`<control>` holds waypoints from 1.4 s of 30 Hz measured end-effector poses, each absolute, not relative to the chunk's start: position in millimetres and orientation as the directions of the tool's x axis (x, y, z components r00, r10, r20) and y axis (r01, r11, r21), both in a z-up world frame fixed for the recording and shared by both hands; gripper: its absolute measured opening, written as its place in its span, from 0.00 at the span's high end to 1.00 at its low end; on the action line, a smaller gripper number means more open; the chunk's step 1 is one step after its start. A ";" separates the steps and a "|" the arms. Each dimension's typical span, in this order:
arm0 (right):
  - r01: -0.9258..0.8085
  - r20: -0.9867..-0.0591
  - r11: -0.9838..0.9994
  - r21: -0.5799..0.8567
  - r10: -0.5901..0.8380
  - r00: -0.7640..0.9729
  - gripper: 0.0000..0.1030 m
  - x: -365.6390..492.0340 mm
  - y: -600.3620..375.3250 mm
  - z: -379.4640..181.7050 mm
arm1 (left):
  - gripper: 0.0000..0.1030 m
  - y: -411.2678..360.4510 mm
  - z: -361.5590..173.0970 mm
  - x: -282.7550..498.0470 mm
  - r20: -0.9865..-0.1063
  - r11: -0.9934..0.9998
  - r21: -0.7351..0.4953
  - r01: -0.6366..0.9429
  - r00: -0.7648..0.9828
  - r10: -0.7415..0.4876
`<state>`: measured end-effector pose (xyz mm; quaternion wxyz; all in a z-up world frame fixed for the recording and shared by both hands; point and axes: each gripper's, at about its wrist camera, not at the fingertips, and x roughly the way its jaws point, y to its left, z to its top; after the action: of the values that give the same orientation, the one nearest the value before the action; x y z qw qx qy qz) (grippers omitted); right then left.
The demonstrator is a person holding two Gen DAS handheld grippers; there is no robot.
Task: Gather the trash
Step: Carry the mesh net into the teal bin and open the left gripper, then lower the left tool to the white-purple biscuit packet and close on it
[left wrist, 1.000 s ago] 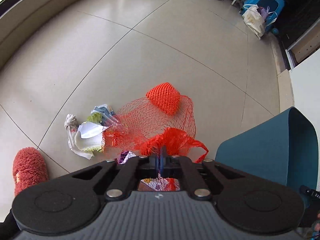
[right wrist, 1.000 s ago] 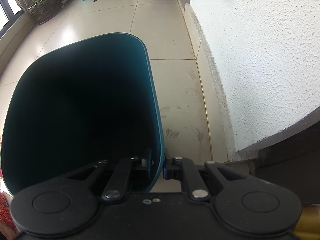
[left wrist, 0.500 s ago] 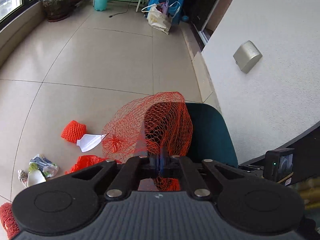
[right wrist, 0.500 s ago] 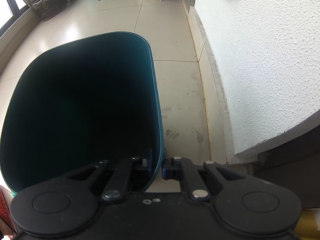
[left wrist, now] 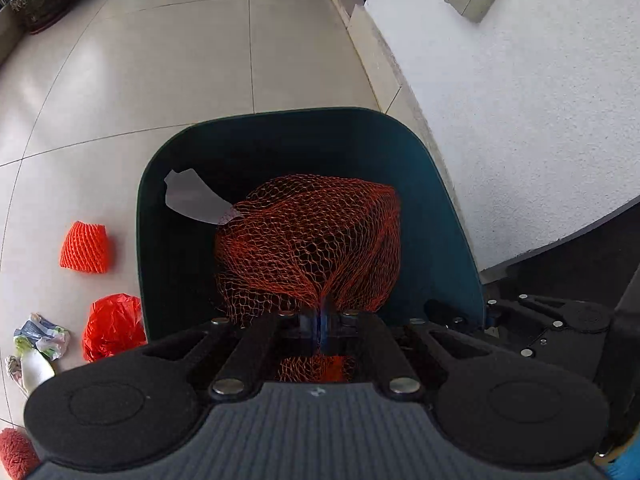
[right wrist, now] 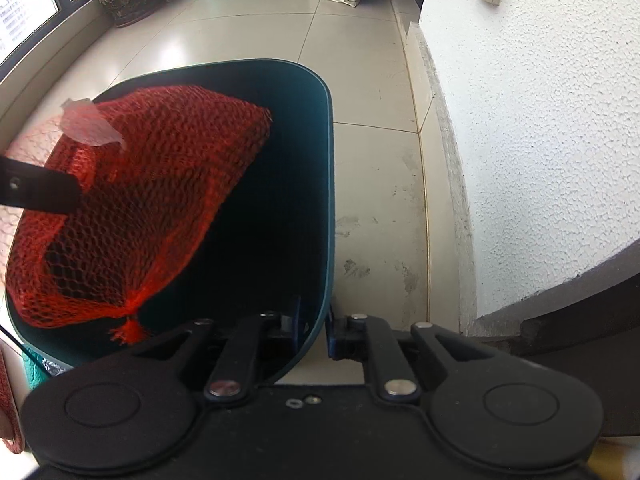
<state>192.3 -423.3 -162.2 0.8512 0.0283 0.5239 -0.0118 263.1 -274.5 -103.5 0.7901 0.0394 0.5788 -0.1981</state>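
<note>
Left wrist: left claw clamps red net bag (over teal bin).

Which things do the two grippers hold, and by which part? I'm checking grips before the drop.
Left gripper pinches the orange mesh bag by its gathered neck. Right gripper, jaws opening slightly, straddles the teal bin rim.

Bright window daylight, floor glare, fisheye-bent edges, sharp focus.

net bag ahead of left gripper, hanging over bin mouth | bin rim between right gripper jaws | foam sleeve, crumpled bag, wrappers on floor left of bin | wall right of bin
</note>
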 end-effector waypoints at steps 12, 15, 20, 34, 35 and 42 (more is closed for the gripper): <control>0.030 -0.887 0.997 0.064 0.043 0.460 0.86 190.4 -428.2 -162.6 | 0.98 -279.9 -153.9 276.0 -0.955 0.923 -0.175 0.343 0.170 -0.244; 0.029 -0.887 0.998 0.062 0.041 0.459 0.86 190.4 -429.4 -164.6 | 0.95 -268.6 -150.3 277.2 -0.946 0.918 -0.200 0.341 0.177 -0.272; 0.033 -0.889 0.998 0.061 0.039 0.457 0.86 190.6 -429.9 -165.9 | 0.83 -257.5 -143.9 276.5 -0.929 0.907 -0.249 0.340 0.179 -0.322; 0.035 -0.892 0.999 0.035 0.016 0.451 0.87 192.2 -423.4 -165.8 | 0.28 -185.5 -72.0 247.8 -0.855 0.898 -0.277 0.343 0.338 -0.393; 0.034 -0.893 0.999 0.033 0.014 0.451 0.87 192.1 -423.0 -165.9 | 0.24 -172.0 -67.1 244.4 -0.848 0.903 -0.273 0.332 0.361 -0.389; 0.041 -0.896 0.998 0.036 0.014 0.443 0.86 193.1 -423.4 -163.9 | 0.22 -83.4 -83.9 240.4 -0.868 0.957 -0.241 0.159 0.407 -0.286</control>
<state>193.1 -423.4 -163.9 0.8490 0.0263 0.5277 -0.0080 240.4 -83.4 -83.9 0.8364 -0.0601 0.5283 -0.1328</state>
